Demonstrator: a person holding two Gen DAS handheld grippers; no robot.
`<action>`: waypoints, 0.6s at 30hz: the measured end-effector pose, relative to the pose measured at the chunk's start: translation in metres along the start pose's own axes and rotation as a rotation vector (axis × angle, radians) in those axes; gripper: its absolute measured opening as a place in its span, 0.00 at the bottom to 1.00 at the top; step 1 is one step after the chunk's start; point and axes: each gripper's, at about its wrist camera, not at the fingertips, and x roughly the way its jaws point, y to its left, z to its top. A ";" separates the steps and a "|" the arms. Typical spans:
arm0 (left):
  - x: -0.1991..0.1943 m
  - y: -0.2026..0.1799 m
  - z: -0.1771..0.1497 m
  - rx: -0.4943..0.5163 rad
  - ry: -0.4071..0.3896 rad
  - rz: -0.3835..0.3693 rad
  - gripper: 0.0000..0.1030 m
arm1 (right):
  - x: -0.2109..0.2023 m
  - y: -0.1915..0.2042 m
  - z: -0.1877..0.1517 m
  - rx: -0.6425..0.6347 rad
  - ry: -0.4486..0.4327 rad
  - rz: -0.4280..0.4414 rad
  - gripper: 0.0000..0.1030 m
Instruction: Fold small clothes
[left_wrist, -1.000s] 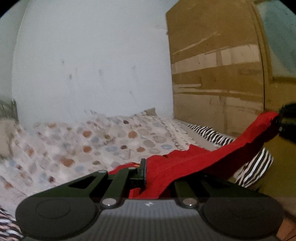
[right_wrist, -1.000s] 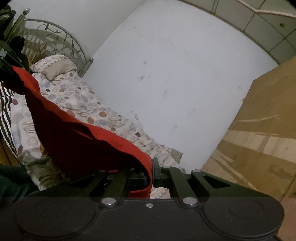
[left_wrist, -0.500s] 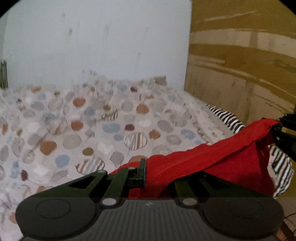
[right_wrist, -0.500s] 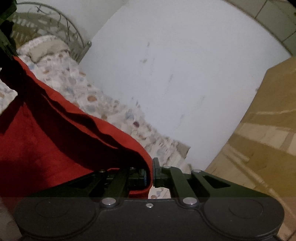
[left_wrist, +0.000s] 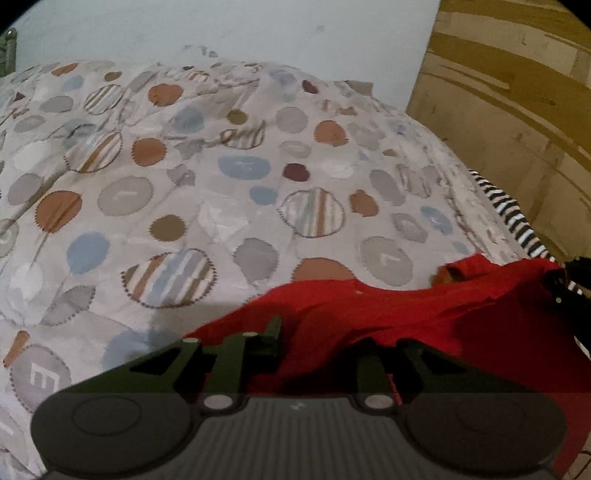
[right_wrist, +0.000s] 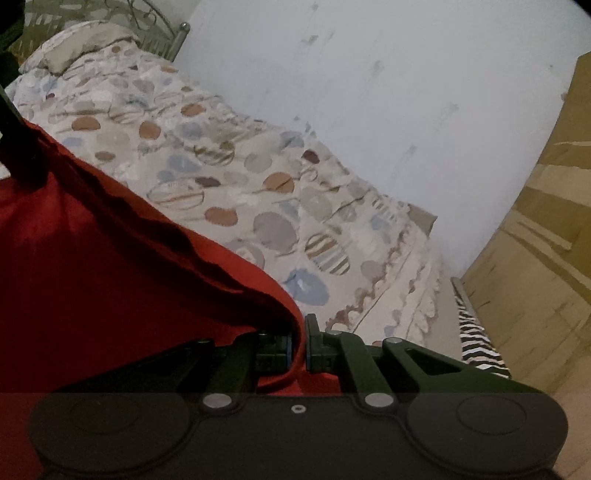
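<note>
On the left, the left gripper (left_wrist: 314, 336) has just been opening its jaws; the red garment (left_wrist: 388, 314) lies draped between and over them, so its right finger is buried under cloth and I cannot see whether the pads press the fabric. Only the left finger (left_wrist: 273, 328) shows clearly. The garment sags onto the spotted bedspread (left_wrist: 221, 166) near its front edge, stretched rightward to the right gripper (right_wrist: 299, 345), whose jaws are pressed together on a fold of the red cloth. Most of the garment's shape is lost behind the gripper bodies and cut off at the frame. Farther right, a zebra-striped cloth (right_wrist: 476, 343) peeks out beside the cardboard panel (right_wrist: 535, 240).
</note>
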 end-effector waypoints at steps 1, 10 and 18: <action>0.000 0.003 0.000 -0.006 -0.003 0.003 0.27 | 0.004 0.000 0.000 0.001 0.005 0.002 0.05; -0.020 0.024 0.005 -0.027 -0.081 0.209 0.78 | 0.026 -0.005 -0.007 0.031 0.037 0.029 0.20; -0.050 0.011 -0.017 -0.068 -0.172 0.178 0.99 | 0.007 -0.043 -0.008 0.224 -0.010 0.105 0.99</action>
